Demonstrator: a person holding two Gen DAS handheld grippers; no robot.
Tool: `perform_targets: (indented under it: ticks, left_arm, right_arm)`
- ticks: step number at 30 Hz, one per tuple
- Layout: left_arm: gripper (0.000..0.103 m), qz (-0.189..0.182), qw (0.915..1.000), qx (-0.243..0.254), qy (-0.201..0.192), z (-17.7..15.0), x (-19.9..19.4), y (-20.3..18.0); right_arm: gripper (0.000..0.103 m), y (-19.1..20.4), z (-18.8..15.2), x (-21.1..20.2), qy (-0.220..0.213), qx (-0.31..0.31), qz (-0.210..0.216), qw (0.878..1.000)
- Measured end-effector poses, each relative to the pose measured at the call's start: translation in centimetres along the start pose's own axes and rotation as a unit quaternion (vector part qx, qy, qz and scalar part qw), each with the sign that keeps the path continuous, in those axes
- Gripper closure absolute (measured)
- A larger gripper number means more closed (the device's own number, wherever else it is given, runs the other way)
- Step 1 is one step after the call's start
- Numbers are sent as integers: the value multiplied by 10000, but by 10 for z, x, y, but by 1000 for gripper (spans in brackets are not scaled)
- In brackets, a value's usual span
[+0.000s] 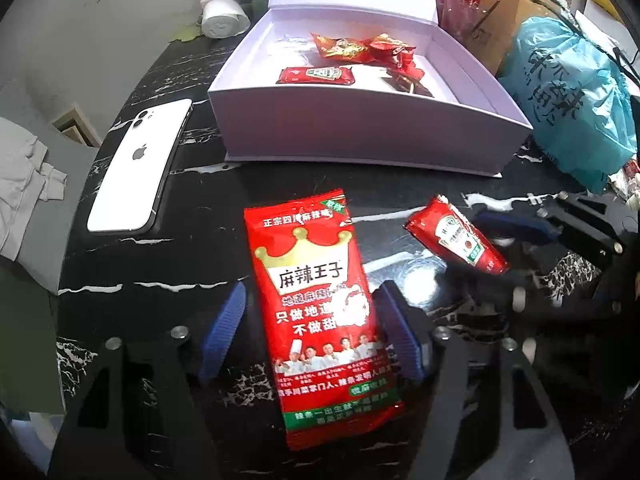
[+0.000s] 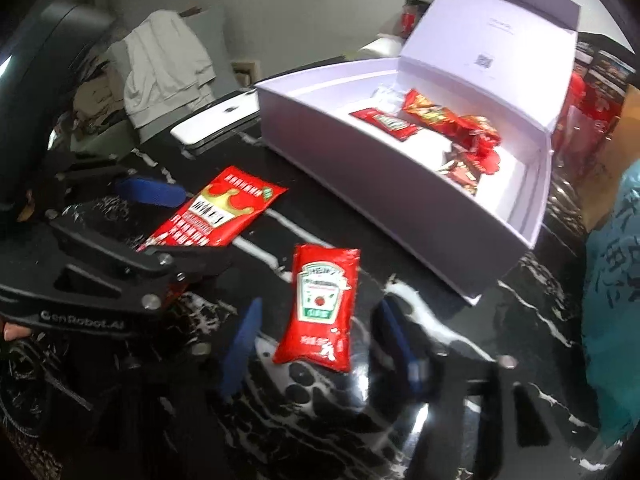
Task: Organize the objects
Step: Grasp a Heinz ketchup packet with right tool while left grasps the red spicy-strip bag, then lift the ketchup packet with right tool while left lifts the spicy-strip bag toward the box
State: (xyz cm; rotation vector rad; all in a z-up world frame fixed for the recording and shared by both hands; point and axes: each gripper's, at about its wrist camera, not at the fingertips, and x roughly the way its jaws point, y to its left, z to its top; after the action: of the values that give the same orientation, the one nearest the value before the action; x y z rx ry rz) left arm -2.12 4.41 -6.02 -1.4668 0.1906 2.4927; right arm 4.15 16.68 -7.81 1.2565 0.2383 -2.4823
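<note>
Black marbled table [image 1: 168,280] carries a red snack packet [image 1: 320,320] lying lengthwise between the spread left tool [image 1: 312,332], and a ketchup sachet [image 2: 320,312] likewise between the spread right tool [image 2: 320,344], both pointing toward the open white box [image 1: 360,128].

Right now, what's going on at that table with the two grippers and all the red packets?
A person is sorting snack packets into the open white box on the black marble table. The left gripper is open, its fingers on either side of the big red spicy snack bag lying flat. The right gripper is also open around a ketchup packet; neither looks clamped yet. Another ketchup packet and several red wrappers already sit in the box. A white phone lies beside it.
</note>
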Motion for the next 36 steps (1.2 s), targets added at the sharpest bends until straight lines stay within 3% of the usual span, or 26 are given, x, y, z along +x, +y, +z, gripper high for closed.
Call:
perform_targets:
  ticks: [1,9,20,36]
  left_arm:
    - [48,9,10000,49,-40,-1,-1,-3]
    - [52,-47,10000,8,-71,-2,-4,-1]
    - [54,-85,9997,-181,-148,0,-15,9]
    - [55,-76,9986,-260,-454,-14,-47,7]
  right_arm:
    - [74,-1,0,-1,-43,33,-31,10000]
    - [76,-2,-1,-1,-114,-14,-22,9999]
    - [77,0,-1,-7,-154,108,286,9994]
    - [77,13,-6,-43,-563,68,300,9979]
